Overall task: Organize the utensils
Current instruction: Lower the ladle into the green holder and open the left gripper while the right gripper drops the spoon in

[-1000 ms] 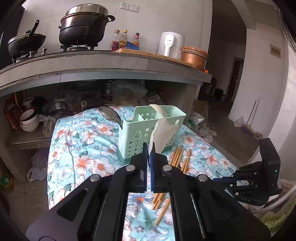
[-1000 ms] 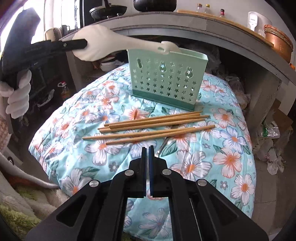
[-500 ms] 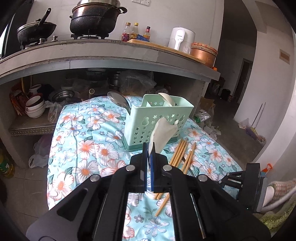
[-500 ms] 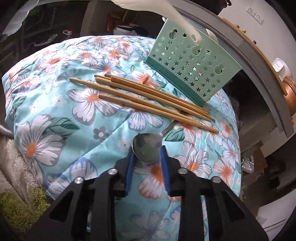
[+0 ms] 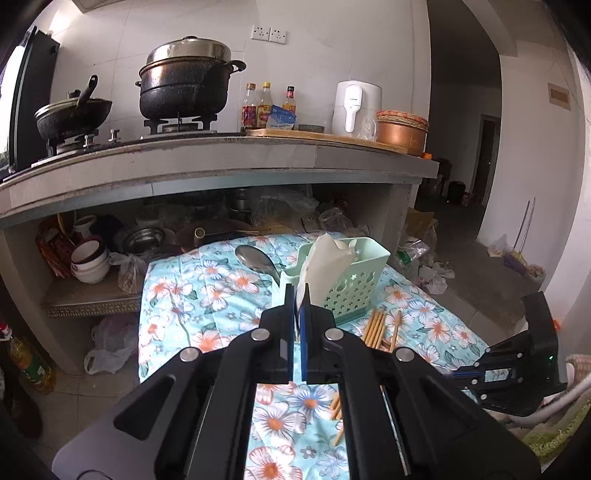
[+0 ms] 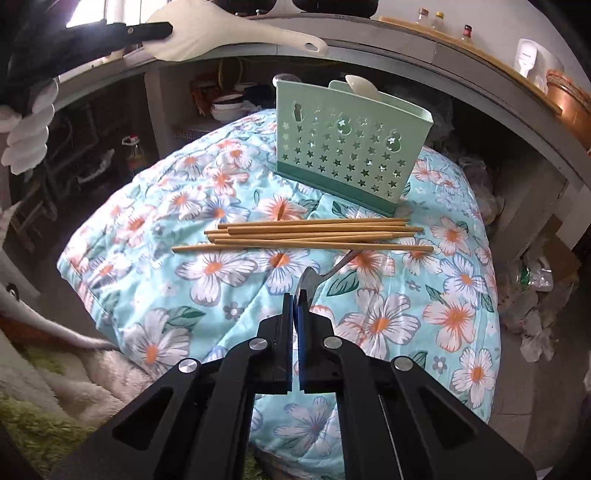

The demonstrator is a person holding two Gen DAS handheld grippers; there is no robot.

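Metal spoon (image 6: 309, 285) now clamped in right tool (image 6: 296, 300), lifted off quilt (image 6: 207, 206)

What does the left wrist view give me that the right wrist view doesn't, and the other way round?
Only the left wrist view: the steel ladle lying behind the green caddy, and the right gripper's body from the side.

Only the right wrist view: the right gripper shut on the metal spoon, and the full length of the white rice paddle held by the left gripper.

Both: the caddy, the chopsticks lying loose in front of it, the paddle and the floral cloth.
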